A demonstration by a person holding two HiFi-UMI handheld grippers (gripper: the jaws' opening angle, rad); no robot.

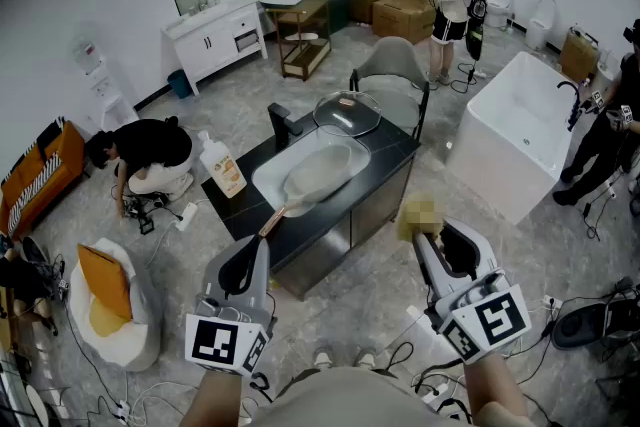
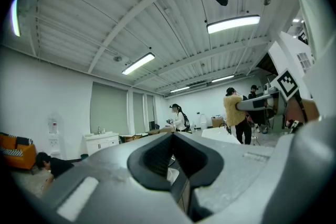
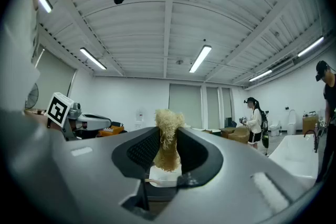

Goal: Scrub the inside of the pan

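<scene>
Pan (image 1: 315, 177) lies in the sink (image 1: 262, 177) of the dark surface (image 1: 392, 153), ahead of both claws and well apart from them. It is a little right of the left claw (image 1: 262, 250) and to the left of the right claw (image 3: 168, 132). Its wooden handle (image 1: 272, 221) sticks out over the near edge toward the left claw, probably left that way so that claw can pin the pan while the other scrubs.

The left claw is closed tight with nothing between its jaws. The right claw is clamped on a tuft of pale fibrous scrubber (image 3: 169, 119), gripped low so the frayed end stands clear of the jaw tips, which should let the fibres reach the pan's floor before the jaws do.

Both claws are held level and short of the surface, so scrubbing does not look under way yet. A glass lid (image 1: 347, 113) sits beyond the sink, far from both claws, leaving the pan open. A soap bottle (image 1: 222, 165) stands ahead-left of the left claw.
</scene>
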